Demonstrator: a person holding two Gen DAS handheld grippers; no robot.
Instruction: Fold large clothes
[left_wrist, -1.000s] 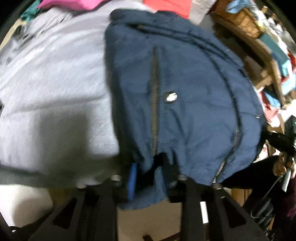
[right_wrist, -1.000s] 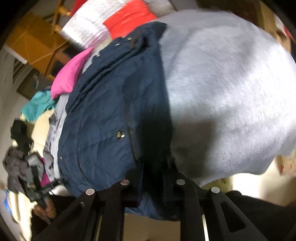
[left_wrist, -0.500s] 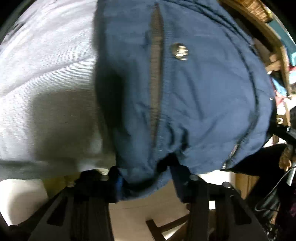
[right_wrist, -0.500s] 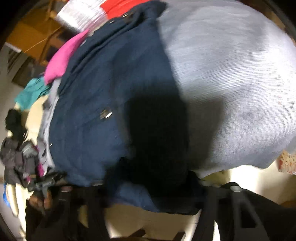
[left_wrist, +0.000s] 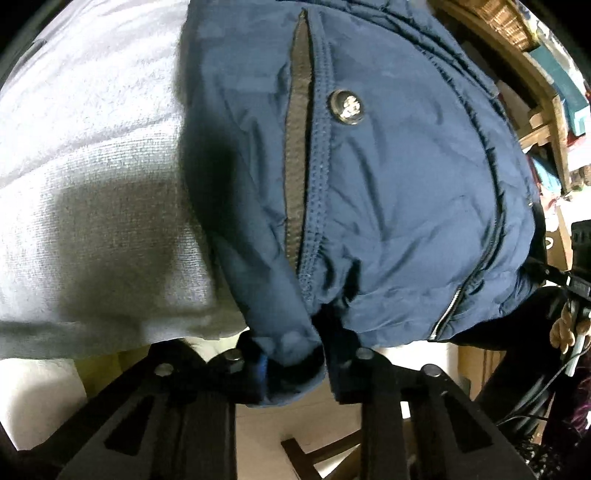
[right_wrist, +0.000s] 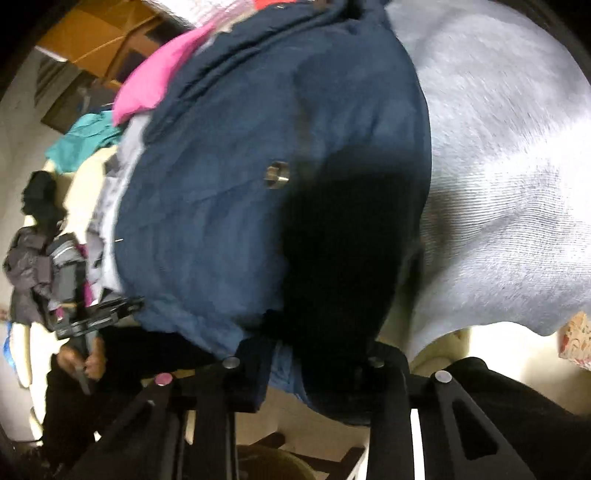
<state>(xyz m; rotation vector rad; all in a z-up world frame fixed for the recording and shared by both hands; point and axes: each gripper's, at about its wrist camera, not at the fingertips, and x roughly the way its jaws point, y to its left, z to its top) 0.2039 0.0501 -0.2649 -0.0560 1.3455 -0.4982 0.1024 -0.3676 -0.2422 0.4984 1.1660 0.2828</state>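
The jacket lies over a grey sweater, hem hanging at the near edge. Left gripper has just been closing and pinches the hem w/ both pads. Right gripper also just closed on the hem. Left view shows a pocket slit and shelf; right view shows pink cloth.
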